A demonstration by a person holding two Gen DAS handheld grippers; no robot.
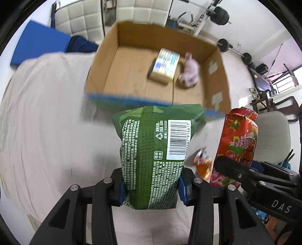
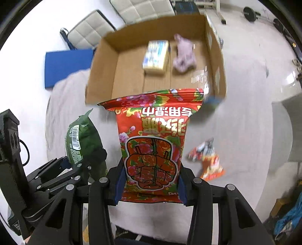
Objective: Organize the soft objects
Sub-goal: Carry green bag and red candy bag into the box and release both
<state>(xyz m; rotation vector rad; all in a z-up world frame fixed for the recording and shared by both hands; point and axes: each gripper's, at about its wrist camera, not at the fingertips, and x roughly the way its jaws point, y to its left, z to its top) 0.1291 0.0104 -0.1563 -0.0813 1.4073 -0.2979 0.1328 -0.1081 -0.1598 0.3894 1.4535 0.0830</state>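
My left gripper (image 1: 151, 188) is shut on a green wet-wipe pack (image 1: 154, 150) with a barcode, held above the pale sheet just before the open cardboard box (image 1: 105, 62). My right gripper (image 2: 150, 188) is shut on a red flowered pack (image 2: 152, 143), beside the left one and also in front of the box (image 2: 102, 62). Inside the box lie a pale tissue pack (image 1: 164, 66) and a pink soft toy (image 1: 189, 71); both also show in the right wrist view, the tissue pack (image 2: 156, 56) and the toy (image 2: 184, 54). A small orange packet (image 2: 207, 160) lies on the sheet to the right.
A blue mat (image 1: 39, 43) lies left of the box. White padded chairs (image 1: 81, 20) stand behind it. Weight equipment (image 1: 220, 15) and a chair (image 1: 271, 137) are on the right. The left gripper's body (image 2: 56, 175) is close on the right gripper's left.
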